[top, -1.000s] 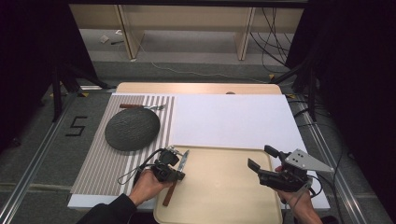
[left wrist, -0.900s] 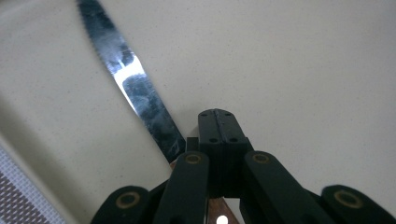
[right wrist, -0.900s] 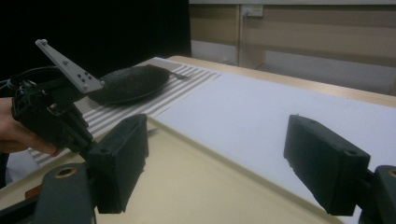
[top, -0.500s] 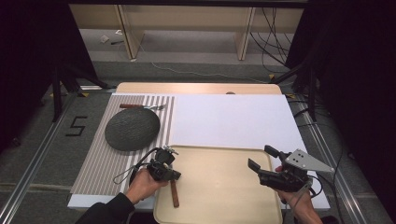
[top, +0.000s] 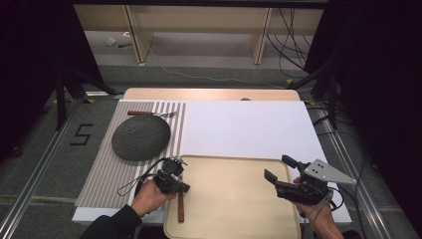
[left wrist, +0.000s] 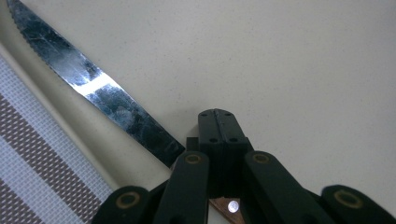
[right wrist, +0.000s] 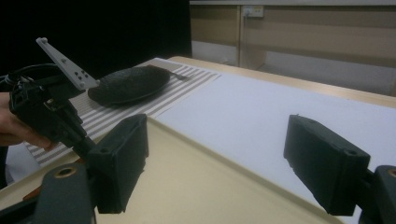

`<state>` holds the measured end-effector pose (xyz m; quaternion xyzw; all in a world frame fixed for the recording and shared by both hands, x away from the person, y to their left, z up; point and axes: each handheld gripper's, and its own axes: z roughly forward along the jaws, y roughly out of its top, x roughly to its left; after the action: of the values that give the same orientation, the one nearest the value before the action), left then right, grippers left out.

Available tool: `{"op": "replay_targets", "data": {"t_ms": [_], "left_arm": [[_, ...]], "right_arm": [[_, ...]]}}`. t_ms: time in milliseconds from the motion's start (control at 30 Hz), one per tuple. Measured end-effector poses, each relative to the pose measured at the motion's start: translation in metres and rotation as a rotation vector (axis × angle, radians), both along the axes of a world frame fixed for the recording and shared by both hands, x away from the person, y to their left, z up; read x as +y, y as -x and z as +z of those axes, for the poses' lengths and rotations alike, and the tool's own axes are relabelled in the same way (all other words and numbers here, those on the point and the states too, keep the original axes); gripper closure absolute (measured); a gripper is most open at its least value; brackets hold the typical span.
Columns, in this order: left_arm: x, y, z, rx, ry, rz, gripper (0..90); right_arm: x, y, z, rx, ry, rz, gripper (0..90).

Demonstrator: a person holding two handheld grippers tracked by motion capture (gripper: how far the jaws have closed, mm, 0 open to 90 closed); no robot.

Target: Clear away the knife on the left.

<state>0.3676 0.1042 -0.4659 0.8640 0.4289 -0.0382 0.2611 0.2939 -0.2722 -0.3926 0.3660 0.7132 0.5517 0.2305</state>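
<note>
**Knife laid at the tray's left edge, left grip not yet let go**

The knife (left wrist: 107,100) lies along the left rim inside the cream tray (top: 234,199), its serrated blade flat on the tray floor and its brown handle (top: 180,209) pointing back toward you. Your left gripper (top: 171,180) sits over the handle end with its fingers (left wrist: 219,135) pressed together (whether they pinch the handle beneath them, I cannot tell from the left gripper view). I judge this the placing step, with the knife down. Next, ease those fingers apart and lift straight up, so the blade does not swing or ride over the rim onto the striped mat (top: 107,174). Your right gripper (top: 281,169) hovers over the tray's right side, fingers spread wide and holding nothing. Farther out on the bench, the dark round mat (top: 141,138) rests on the striped one.
</note>
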Motion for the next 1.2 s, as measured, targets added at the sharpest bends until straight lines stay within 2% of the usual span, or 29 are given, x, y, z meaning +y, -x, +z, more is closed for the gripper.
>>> {"op": "replay_targets", "data": {"t_ms": [633, 1067, 1200], "left_arm": [[0.015, -0.004, 0.000, 0.036, 0.018, 0.015, 89.8], [0.020, -0.004, 0.000, 0.044, 0.023, 0.021, 89.7], [0.022, -0.004, 0.003, 0.043, 0.065, 0.025, 88.1]], "right_arm": [[0.000, 0.000, 0.000, -0.001, 0.002, 0.000, 22.9], [0.000, 0.000, 0.000, 0.001, -0.001, 0.002, 23.0], [0.000, 0.000, 0.000, 0.003, -0.003, 0.001, 22.9]]}}
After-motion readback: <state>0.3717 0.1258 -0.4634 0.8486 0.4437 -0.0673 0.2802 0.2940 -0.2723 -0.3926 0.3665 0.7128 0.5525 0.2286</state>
